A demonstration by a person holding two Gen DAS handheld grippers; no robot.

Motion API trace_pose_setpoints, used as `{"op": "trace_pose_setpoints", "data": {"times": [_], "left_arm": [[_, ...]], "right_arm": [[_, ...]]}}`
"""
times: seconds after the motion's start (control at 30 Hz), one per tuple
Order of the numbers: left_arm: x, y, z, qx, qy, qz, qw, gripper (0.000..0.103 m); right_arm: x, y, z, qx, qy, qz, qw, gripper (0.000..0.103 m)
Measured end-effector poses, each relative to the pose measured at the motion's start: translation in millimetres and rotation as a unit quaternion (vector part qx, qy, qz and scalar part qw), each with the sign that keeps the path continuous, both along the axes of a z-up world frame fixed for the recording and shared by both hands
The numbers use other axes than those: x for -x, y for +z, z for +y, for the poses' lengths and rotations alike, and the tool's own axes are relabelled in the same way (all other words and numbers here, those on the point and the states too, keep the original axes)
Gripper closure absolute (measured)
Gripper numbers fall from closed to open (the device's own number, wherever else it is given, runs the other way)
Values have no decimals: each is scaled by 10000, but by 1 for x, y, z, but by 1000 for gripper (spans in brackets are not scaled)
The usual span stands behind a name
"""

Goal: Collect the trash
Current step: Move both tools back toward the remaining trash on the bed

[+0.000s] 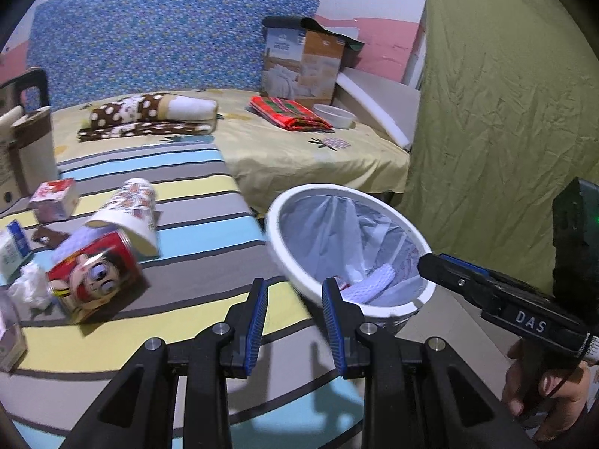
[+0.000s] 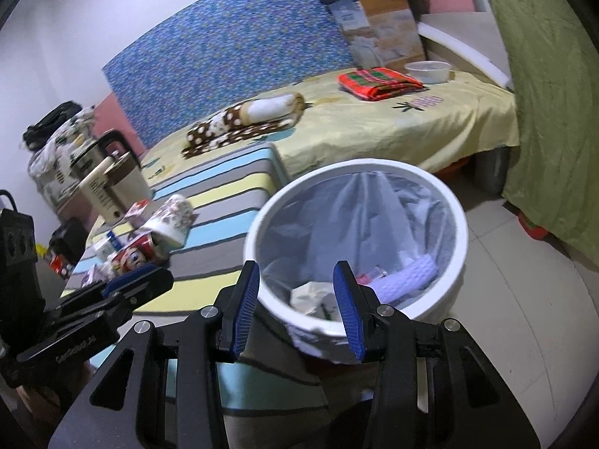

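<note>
A white trash bin (image 1: 279, 239) lined with a plastic bag stands on the floor beside a striped mattress (image 1: 194, 202). Inside it lie a foam net sleeve (image 2: 408, 275) and crumpled paper (image 2: 307, 293). On the mattress at the left lies trash: a red cartoon-face can (image 1: 93, 280), a printed paper cup (image 1: 127, 213), a small box (image 1: 54, 200), a milk carton (image 1: 13, 247) and a crumpled tissue (image 1: 30, 288). My left gripper (image 1: 294, 280) is open and holds nothing, over the mattress edge near the bin. My right gripper (image 2: 296, 265) is open and holds nothing, over the bin's near rim (image 2: 258, 224).
A yellow-sheeted bed (image 1: 299, 149) behind carries a spotted blanket (image 1: 149, 116), a red folded cloth (image 1: 288, 112), a white bowl (image 1: 335, 116) and a cardboard box (image 1: 299, 67). A green curtain (image 1: 505, 112) hangs at the right. A beige kettle (image 2: 112, 183) stands at the mattress's far left. Tiled floor (image 2: 524, 299) lies right of the bin.
</note>
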State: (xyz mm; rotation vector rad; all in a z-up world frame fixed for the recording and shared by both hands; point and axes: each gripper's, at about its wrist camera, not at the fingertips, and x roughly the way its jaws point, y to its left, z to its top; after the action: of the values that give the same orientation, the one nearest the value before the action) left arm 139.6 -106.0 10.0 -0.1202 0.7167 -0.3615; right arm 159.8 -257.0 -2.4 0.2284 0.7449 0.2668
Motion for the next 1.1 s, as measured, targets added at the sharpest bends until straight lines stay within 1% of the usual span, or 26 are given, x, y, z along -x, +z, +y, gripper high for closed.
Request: {"op": "trace_pose_setpoints", "data": {"times": [0.53, 0.7, 0.83, 1.1], "left_arm": [[40, 0, 59, -164, 750, -71, 9970, 73], [47, -1, 75, -221, 978, -67, 9949, 73], [50, -1, 88, -209, 1177, -42, 9928, 73], [55, 0, 116, -195, 1557, -77, 9876, 73]], "right_arm": [[14, -2, 49, -54, 810, 29, 9967, 59], [15, -2, 58, -68, 936, 5, 9956, 59], [15, -2, 65, -53, 982, 0, 9952, 55], [13, -2, 81, 28, 1171, 10, 9931, 55]]}}
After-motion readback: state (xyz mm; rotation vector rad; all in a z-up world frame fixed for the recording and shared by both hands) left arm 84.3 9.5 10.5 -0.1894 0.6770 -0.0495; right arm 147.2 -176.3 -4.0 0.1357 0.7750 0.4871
